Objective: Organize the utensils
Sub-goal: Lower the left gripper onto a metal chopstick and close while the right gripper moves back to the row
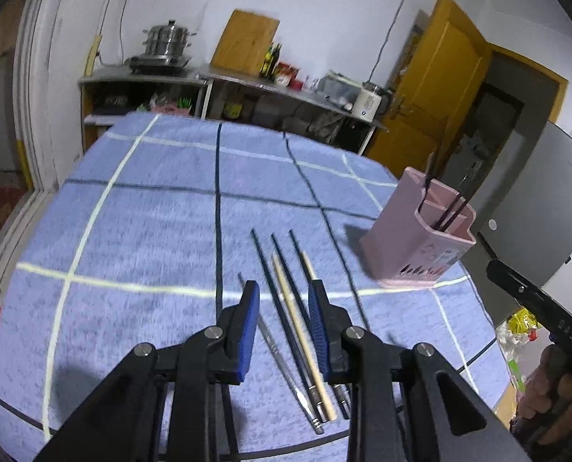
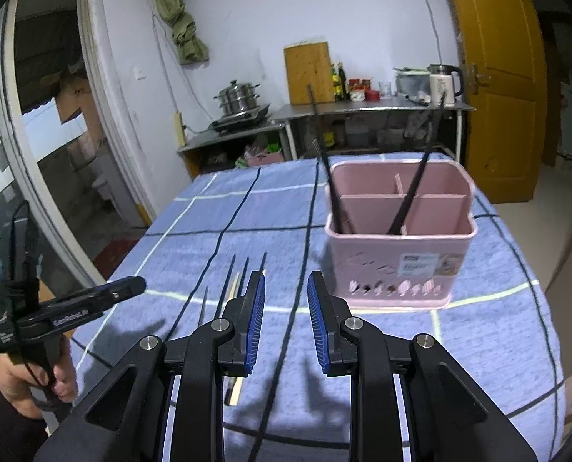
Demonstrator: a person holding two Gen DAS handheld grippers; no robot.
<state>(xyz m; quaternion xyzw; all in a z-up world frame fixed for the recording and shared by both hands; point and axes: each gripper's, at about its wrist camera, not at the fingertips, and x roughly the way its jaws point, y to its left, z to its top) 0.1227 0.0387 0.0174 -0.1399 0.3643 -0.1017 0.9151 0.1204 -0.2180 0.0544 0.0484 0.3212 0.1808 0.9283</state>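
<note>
Several chopsticks (image 1: 286,315), dark, metal and pale wooden, lie side by side on the blue checked cloth (image 1: 139,223). My left gripper (image 1: 284,292) is open just above them, its blue pads (image 1: 249,323) either side of the middle ones. A pink utensil holder (image 1: 420,242) with a few dark chopsticks stands to the right. In the right wrist view my right gripper (image 2: 286,288) is open and empty above the cloth (image 2: 478,327), just before the holder (image 2: 399,238); the loose chopsticks (image 2: 228,285) lie to its left.
A steel counter (image 1: 247,81) with a steamer pot (image 1: 166,42), cutting board, bottles and kettle stands beyond the table. A yellow door (image 1: 439,84) is at the right. The table's edge drops off at left and right.
</note>
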